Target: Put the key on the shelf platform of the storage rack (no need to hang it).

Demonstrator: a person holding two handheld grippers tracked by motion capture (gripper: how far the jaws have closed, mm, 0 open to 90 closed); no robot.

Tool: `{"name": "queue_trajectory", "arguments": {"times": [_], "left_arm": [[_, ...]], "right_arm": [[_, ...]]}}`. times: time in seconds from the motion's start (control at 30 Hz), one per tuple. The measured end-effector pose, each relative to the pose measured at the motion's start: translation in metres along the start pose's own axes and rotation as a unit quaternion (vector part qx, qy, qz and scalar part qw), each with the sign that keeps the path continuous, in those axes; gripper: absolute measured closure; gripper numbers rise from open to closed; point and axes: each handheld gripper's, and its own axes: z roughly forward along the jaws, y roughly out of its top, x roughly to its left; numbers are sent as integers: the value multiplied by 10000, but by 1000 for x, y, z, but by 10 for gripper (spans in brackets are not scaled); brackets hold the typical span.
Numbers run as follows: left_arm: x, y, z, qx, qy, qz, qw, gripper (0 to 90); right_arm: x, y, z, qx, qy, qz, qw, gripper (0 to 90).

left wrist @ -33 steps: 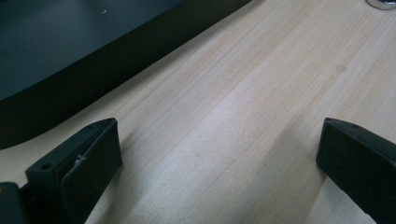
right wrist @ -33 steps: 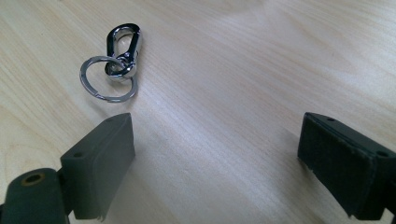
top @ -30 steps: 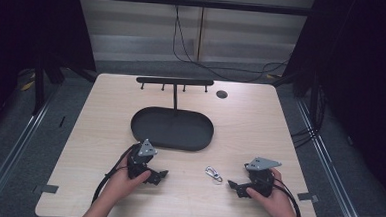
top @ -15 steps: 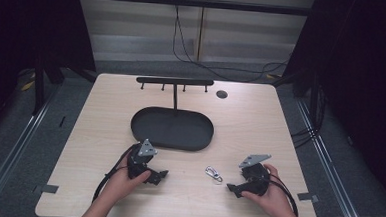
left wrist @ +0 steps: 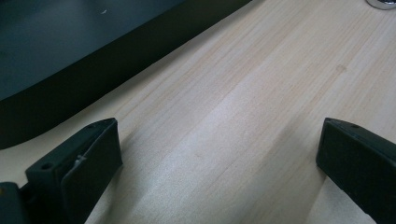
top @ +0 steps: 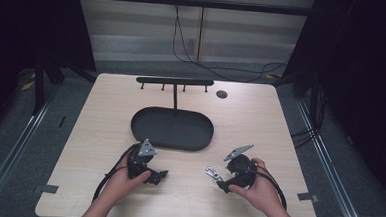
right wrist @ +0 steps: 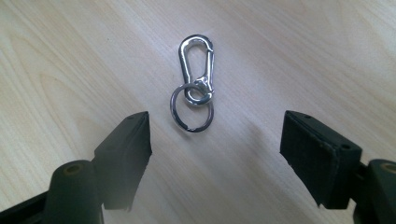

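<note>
A silver snap hook with a key ring (top: 211, 172) (right wrist: 196, 84) lies flat on the wooden table. My right gripper (top: 222, 184) (right wrist: 217, 140) is open and tipped down just right of it, its jaws wide on either side of the ring without touching it. My left gripper (top: 161, 176) (left wrist: 219, 154) rests open low over bare wood at the front left, nothing between its jaws. A black oval tray (top: 172, 127) (left wrist: 70, 60) with a T-shaped hook rack (top: 175, 81) stands at the table's middle, just beyond the left gripper.
A small dark round hole or cap (top: 222, 94) sits at the table's back right. Cables trail from both grippers toward the front edge. Metal rails run along the floor on both sides of the table (top: 260, 127).
My right gripper has moved left and tipped down toward the snap hook, which now lies between its open jaws. The left gripper has stayed in place.
</note>
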Motion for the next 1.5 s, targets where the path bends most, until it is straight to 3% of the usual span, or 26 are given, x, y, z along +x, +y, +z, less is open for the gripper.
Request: {"name": "queue_trajectory", "arguments": {"times": [0.2, 0.5, 0.73, 1.03, 1.33, 1.4, 1.5], "left_arm": [[0, 0, 0, -6, -4, 0, 10000, 0], [0, 0, 0, 0, 4, 4, 10000, 0], [0, 0, 0, 3, -8, 10, 10000, 0], [0, 0, 0, 5, -9, 11, 10000, 0], [0, 0, 0, -2, -11, 15, 10000, 0], [0, 0, 0, -1, -11, 17, 10000, 0], [0, 0, 0, 10, -14, 9, 10000, 0]], "right_arm": [[-3, 12, -1, 226, -35, 47, 9997, 266], [-3, 28, 1, 535, 30, -94, 9985, 323], [7, 40, 15, 946, 88, -307, 9950, 404], [10, 48, 26, 1182, 117, -396, 9921, 514], [19, 59, 35, 1385, 32, -653, 9882, 576], [20, 60, 38, 1508, 32, -698, 9861, 611], [19, 60, 38, 1521, 96, -668, 9861, 683]]}}
